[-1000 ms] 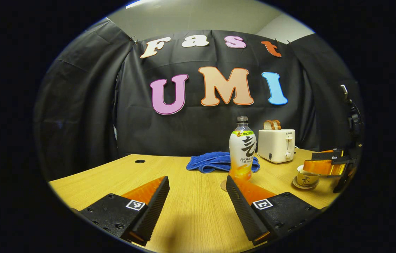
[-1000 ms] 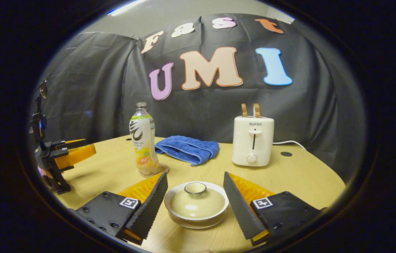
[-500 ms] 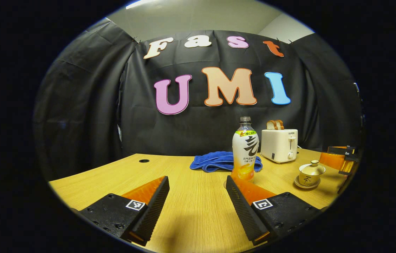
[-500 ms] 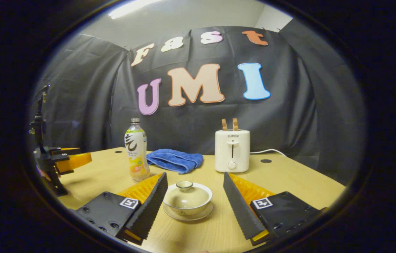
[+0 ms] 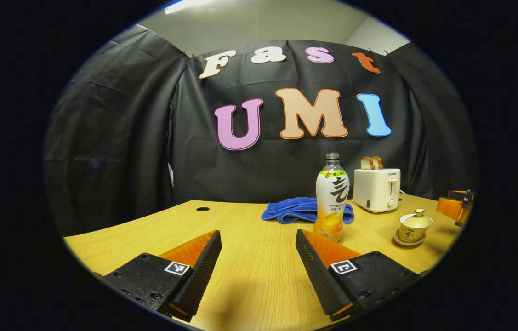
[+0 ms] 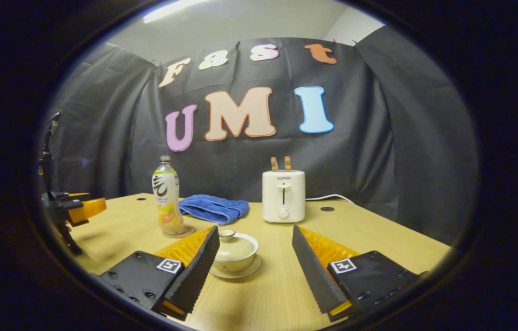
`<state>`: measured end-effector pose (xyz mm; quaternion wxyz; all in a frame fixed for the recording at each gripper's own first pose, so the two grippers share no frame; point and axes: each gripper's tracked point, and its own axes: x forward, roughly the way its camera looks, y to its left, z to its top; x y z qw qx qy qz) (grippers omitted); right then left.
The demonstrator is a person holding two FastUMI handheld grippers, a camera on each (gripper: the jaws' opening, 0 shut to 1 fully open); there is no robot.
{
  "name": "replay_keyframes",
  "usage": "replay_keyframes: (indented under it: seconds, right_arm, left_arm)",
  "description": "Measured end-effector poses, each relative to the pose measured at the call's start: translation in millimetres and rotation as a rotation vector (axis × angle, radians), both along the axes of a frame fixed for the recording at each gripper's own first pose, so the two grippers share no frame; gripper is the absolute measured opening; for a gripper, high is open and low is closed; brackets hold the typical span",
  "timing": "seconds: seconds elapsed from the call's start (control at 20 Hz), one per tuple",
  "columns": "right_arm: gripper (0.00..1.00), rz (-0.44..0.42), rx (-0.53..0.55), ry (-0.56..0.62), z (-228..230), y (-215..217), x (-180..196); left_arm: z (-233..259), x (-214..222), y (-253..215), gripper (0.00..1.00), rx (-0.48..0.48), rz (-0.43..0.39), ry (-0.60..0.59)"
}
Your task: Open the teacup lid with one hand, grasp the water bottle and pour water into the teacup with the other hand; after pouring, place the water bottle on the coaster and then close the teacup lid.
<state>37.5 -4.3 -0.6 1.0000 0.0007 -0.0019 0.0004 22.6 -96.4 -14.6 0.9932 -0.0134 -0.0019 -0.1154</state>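
- Both grippers have their jaws spread wide with nothing between the fingers: the left gripper [image 5: 259,271] hovers low over bare tabletop, and the right gripper [image 6: 256,271] hovers low over the table [image 6: 378,234] with the teacup just beyond its left finger.
- Each gripper is held level, fingers pointing toward the far cloth wall; seen from the right gripper view, the left gripper [image 6: 85,208] sits at the far left edge, and the hand holding it cannot be made out.
- In the left gripper view the right gripper [image 5: 456,207] is cut off at the right edge, so its jaws cannot be judged from there.
- One teacup [image 6: 236,250] stands on its saucer [image 6: 240,272] with the lid [image 6: 233,243] on; the gripper's left finger hides its left side.
- One water bottle [image 6: 167,197] stands upright to the left of the teacup and farther back, on one coaster [image 6: 187,231] of which only a sliver shows at its base; its cap is hard to make out.
- One blue towel [image 6: 215,208] lies crumpled behind the bottle, to its right.
- One white toaster [image 6: 283,195] stands at the far side with two slices of toast [image 6: 280,163] sticking up; its cord [image 6: 332,196] trails right.
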Motion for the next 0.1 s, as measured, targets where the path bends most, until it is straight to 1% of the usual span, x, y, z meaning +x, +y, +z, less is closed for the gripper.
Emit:
replay_keyframes:
  seconds: [0.1]
  right_arm:
    - [0.97,-0.016,0.0,0.0,-0.1,-1.9,-0.2]
  left_arm:
    - [-0.2,-0.9,3.1,0.95,0.0,0.012,0.0]
